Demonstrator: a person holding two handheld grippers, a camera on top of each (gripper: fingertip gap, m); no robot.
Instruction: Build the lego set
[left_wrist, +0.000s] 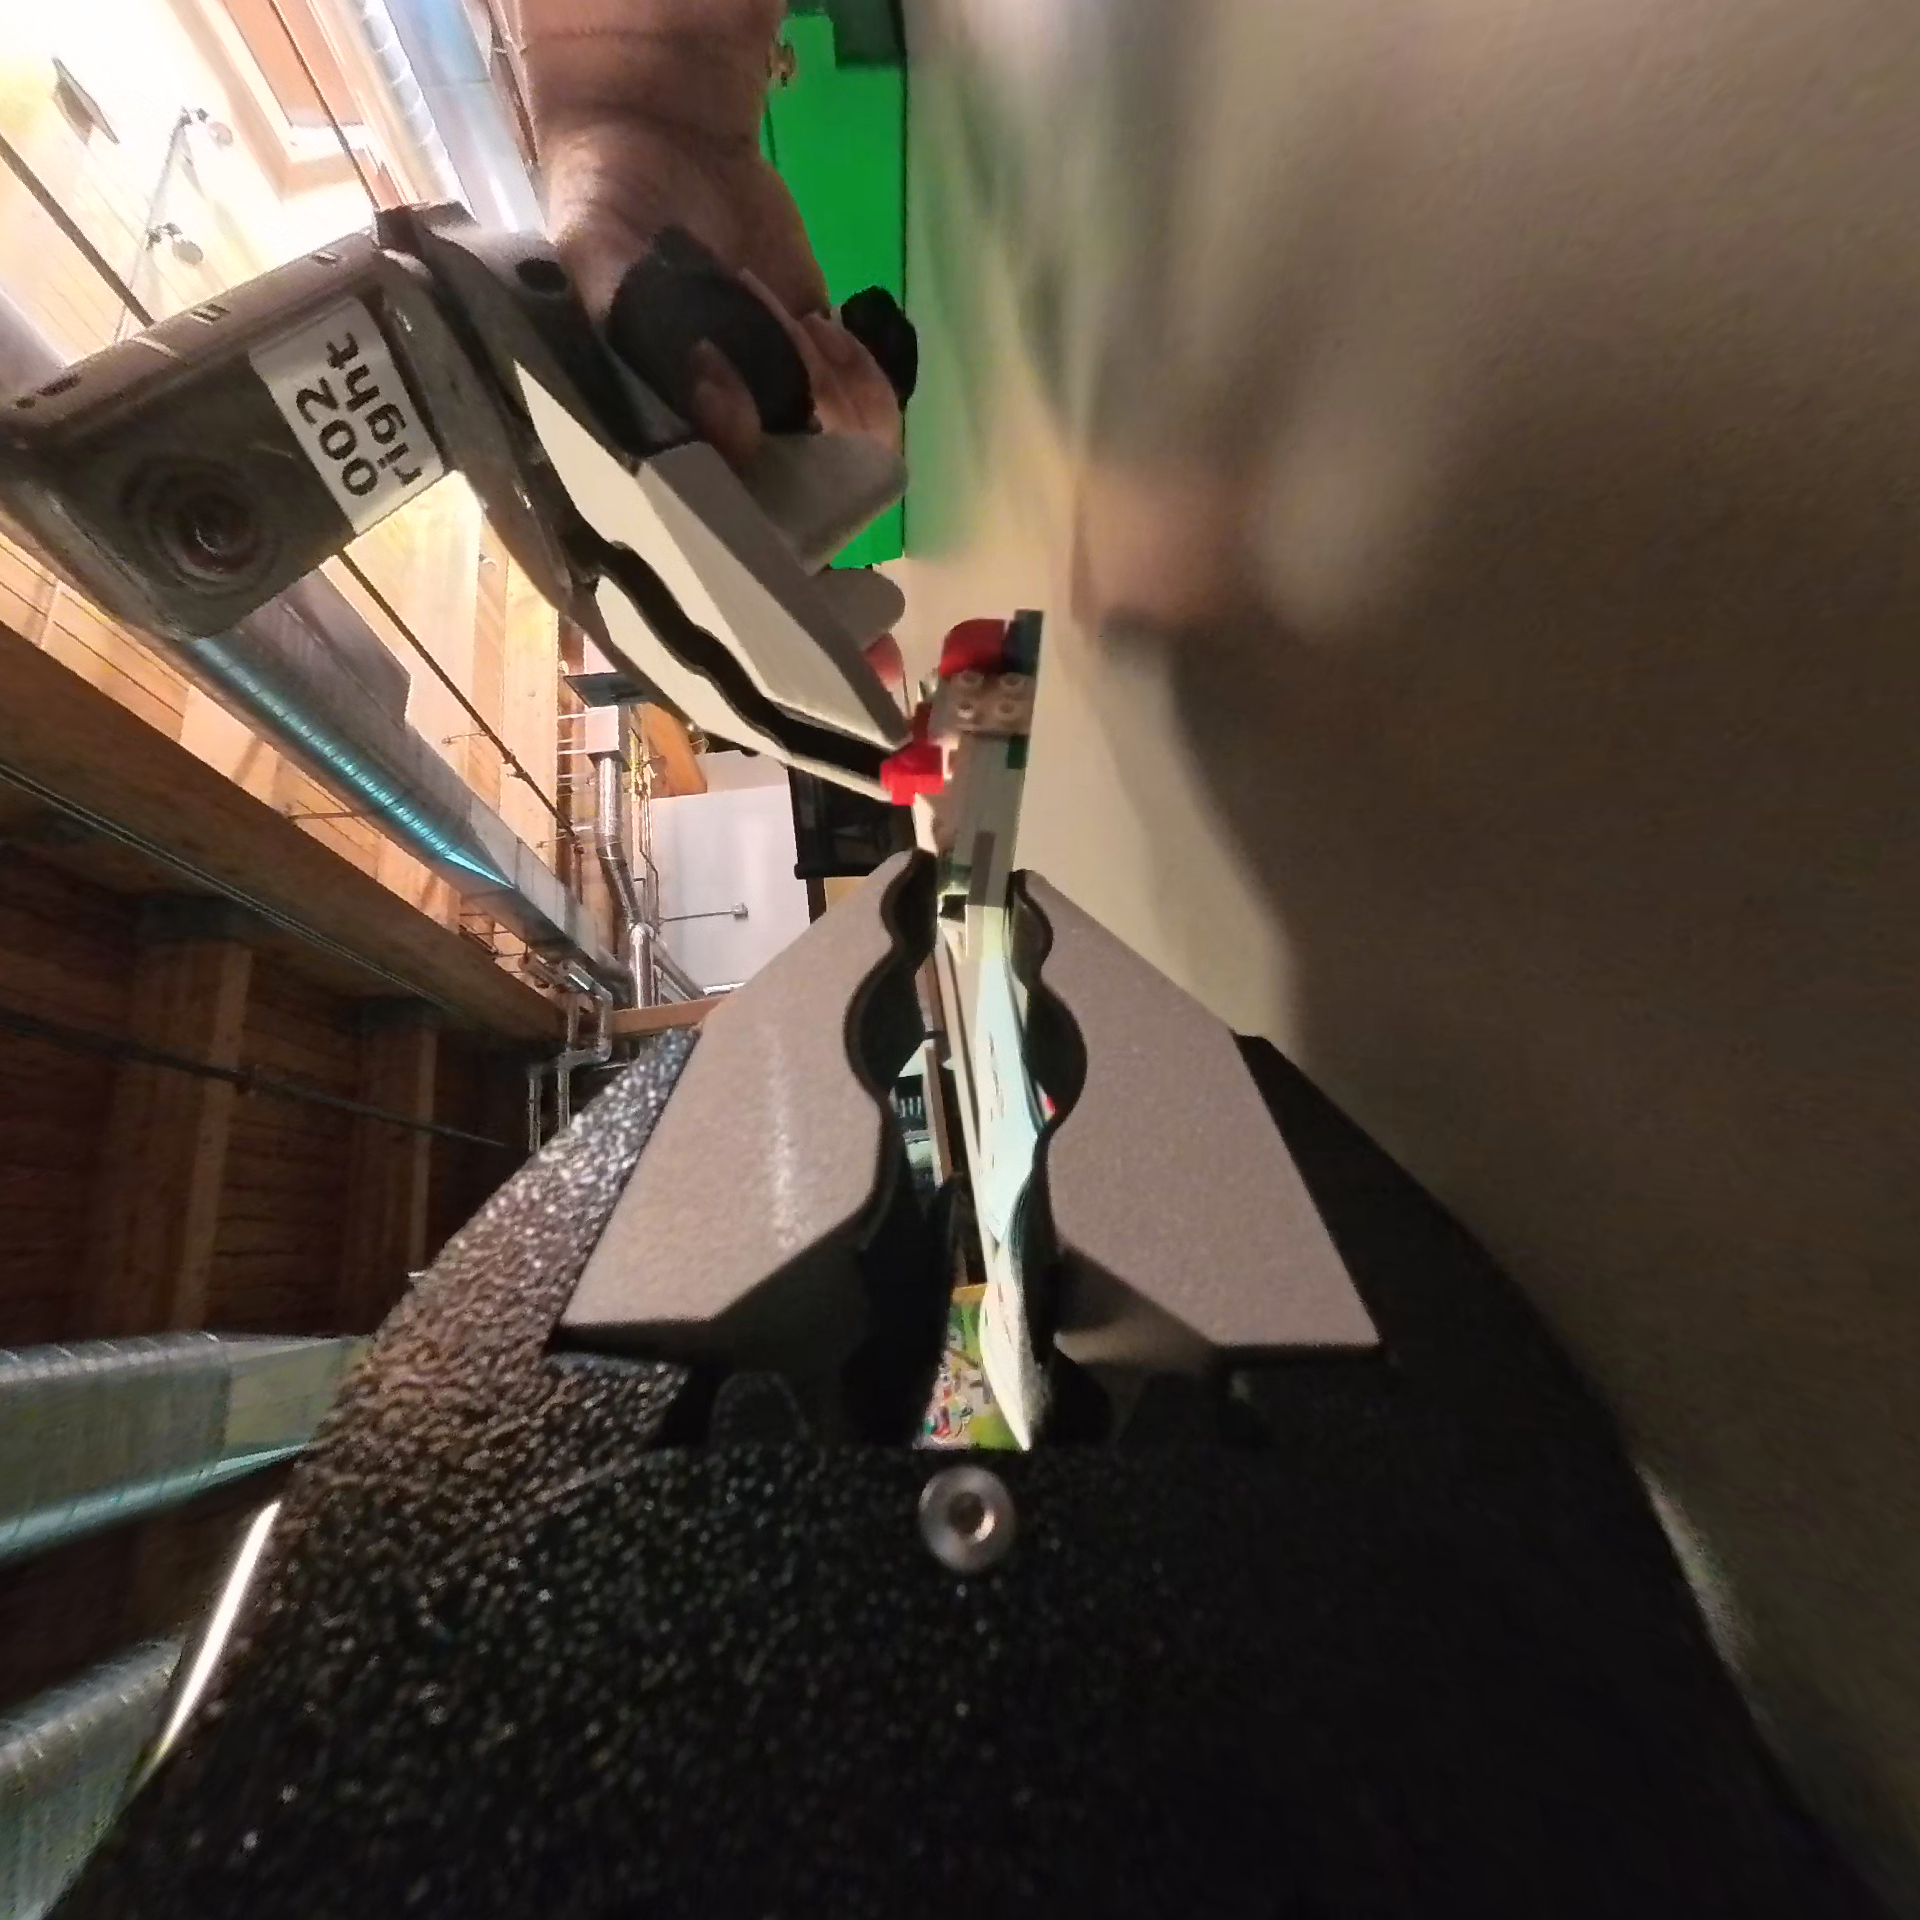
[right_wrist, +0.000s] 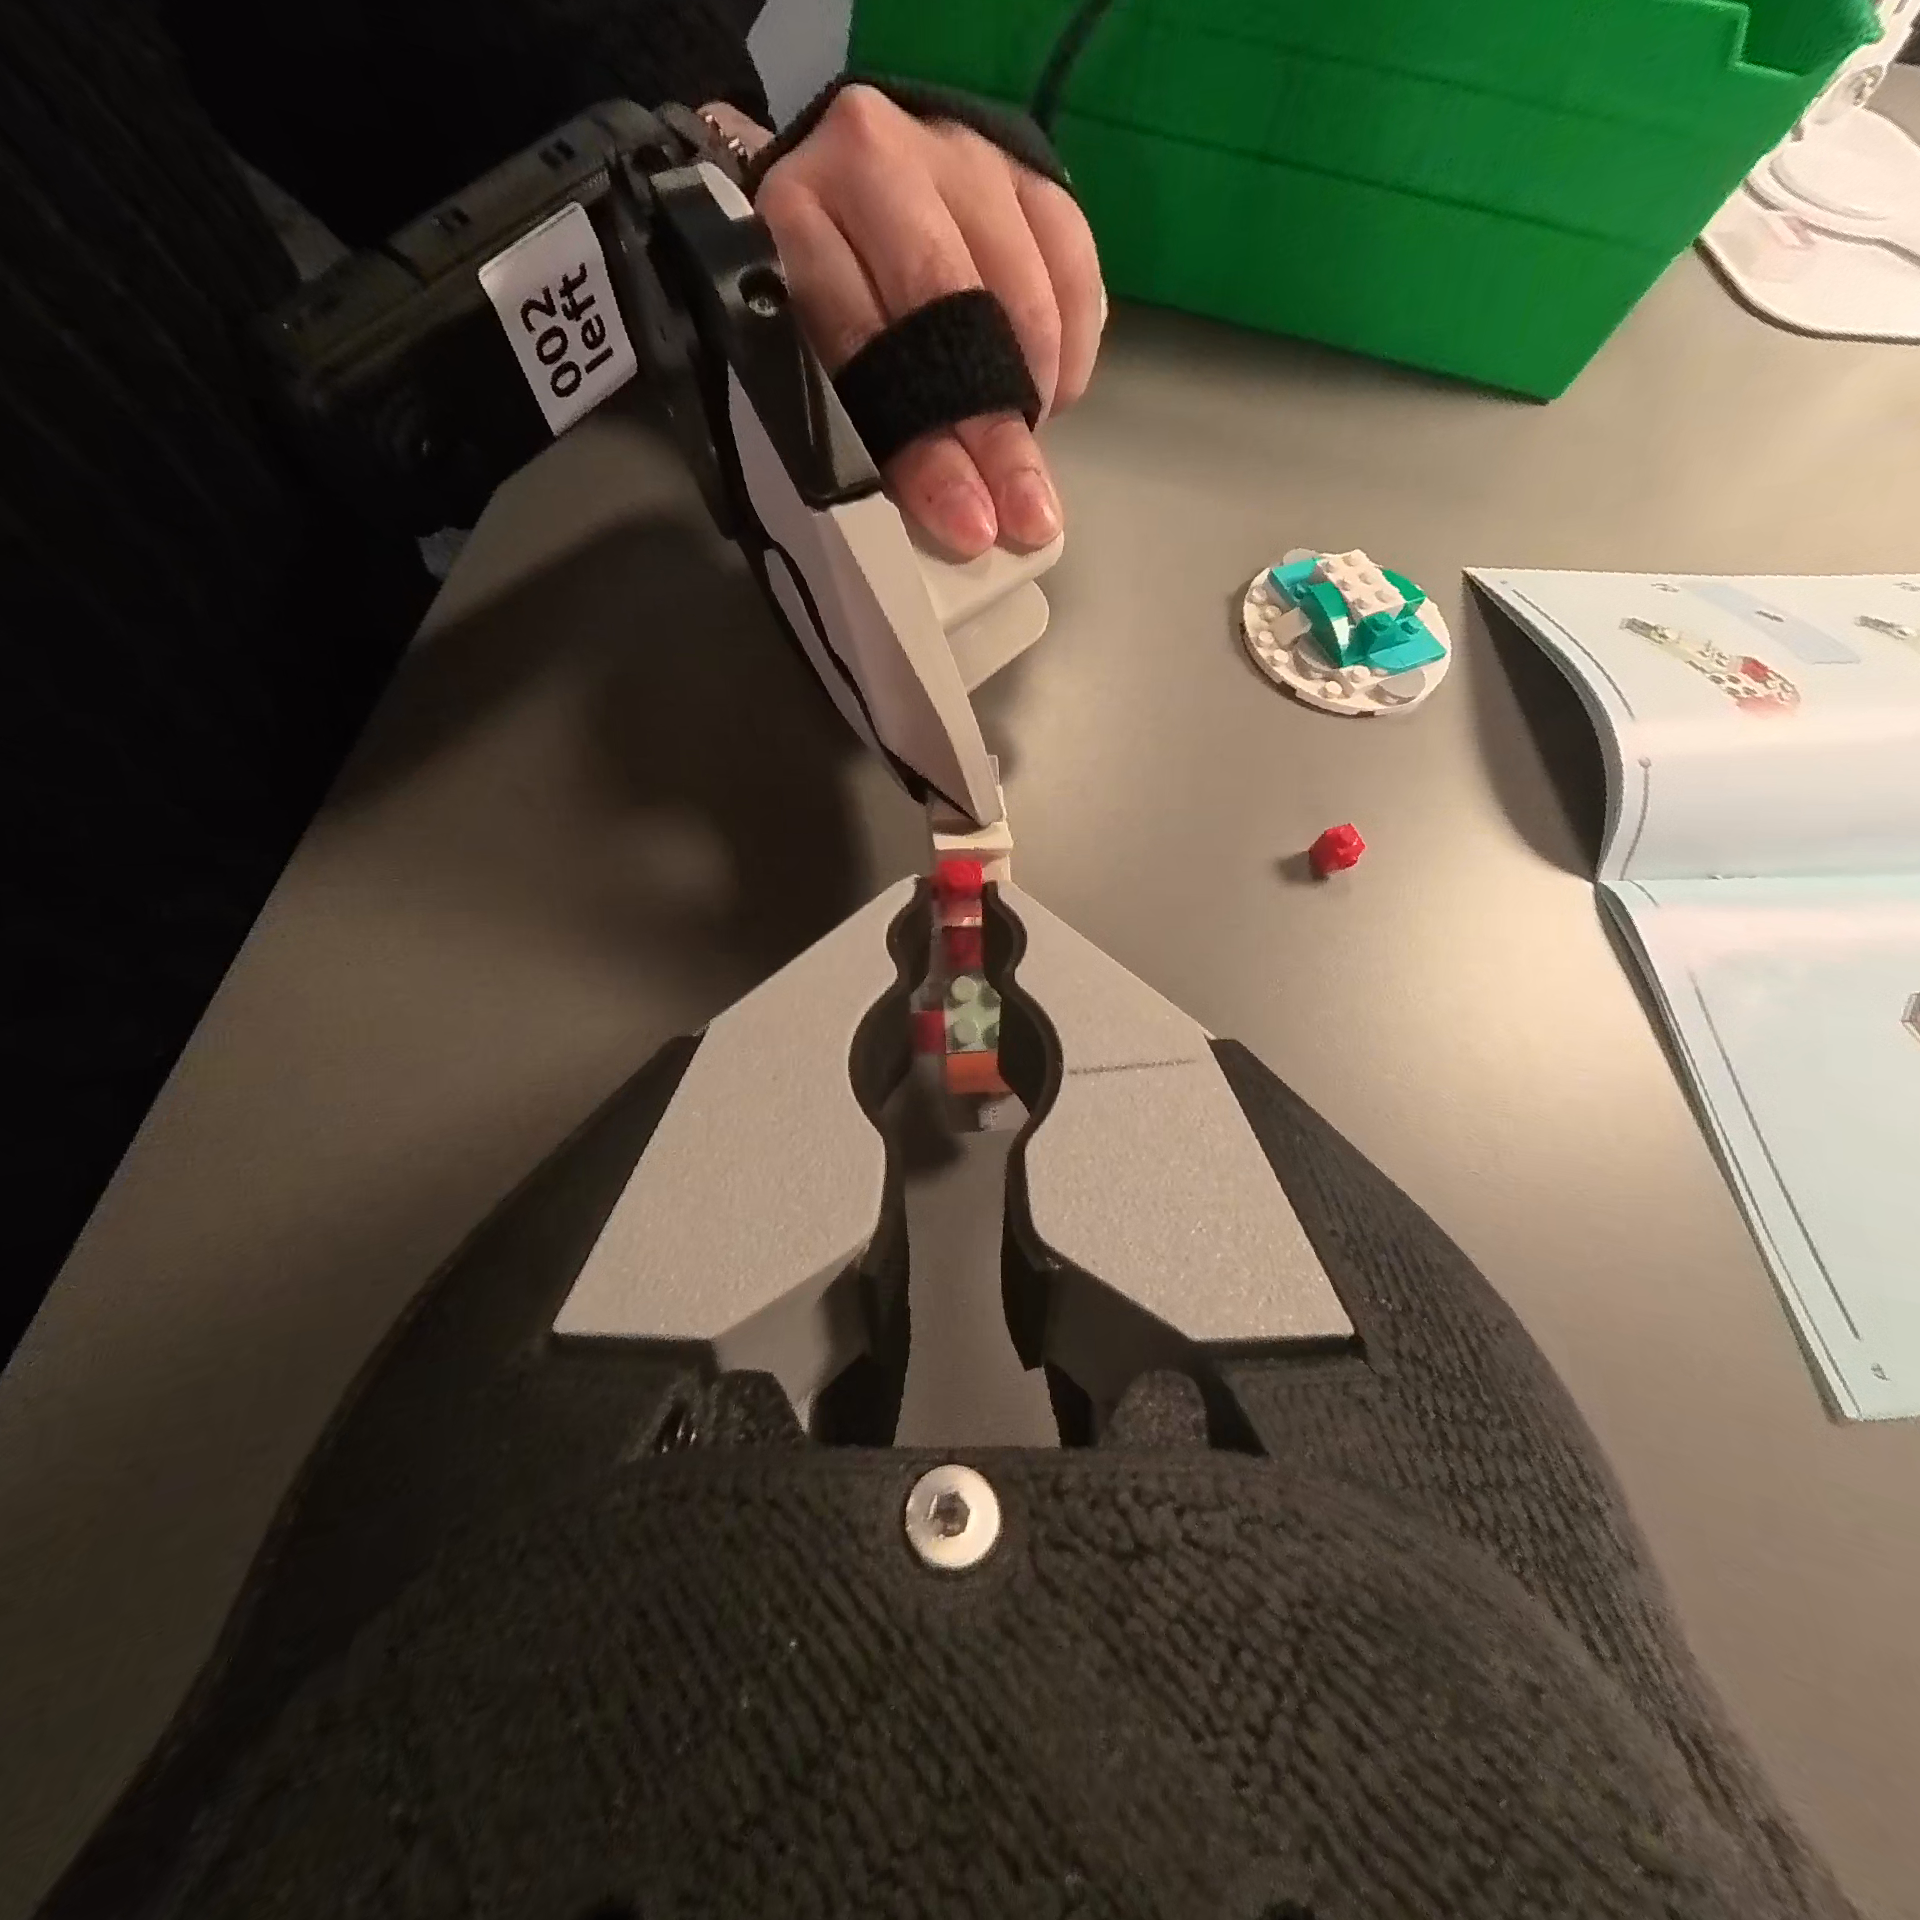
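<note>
Timber beams, silver ducting and a green backdrop fill the tilted background of the left wrist view, with a pale grey table surface (left_wrist: 1558, 520) sweeping past in blur on one side. Here the left gripper (left_wrist: 971, 904) has its grey fingers drawn in against a long, thin plate-shaped assembly of white, grey and red plastic bricks (left_wrist: 987, 790), holding it edge-on by its near end, while the right gripper (left_wrist: 894, 753) comes in from the upper left with its jaws nearly together at a small red brick (left_wrist: 914, 774) on the assembly's far end. In the right wrist view the matte grey table (right_wrist: 520, 935) carries a green plastic bin (right_wrist: 1351, 208), an open instruction booklet (right_wrist: 1714, 935), a round white plate with teal and white bricks (right_wrist: 1343, 629) and a loose small red piece (right_wrist: 1333, 849) lying well apart from the build. The right gripper's fingers close narrowly around the red tip, and the strip of red, pale green and orange bricks shows through the gap between them; the other tool pinches the white end from above. The assembly looks light and rigid, yet its stud joints would likely pop apart under bending, and smooth plastic may slip, so I judge it best gripped across its flat sides near the joint being pressed, with the force going straight along the studs.
</note>
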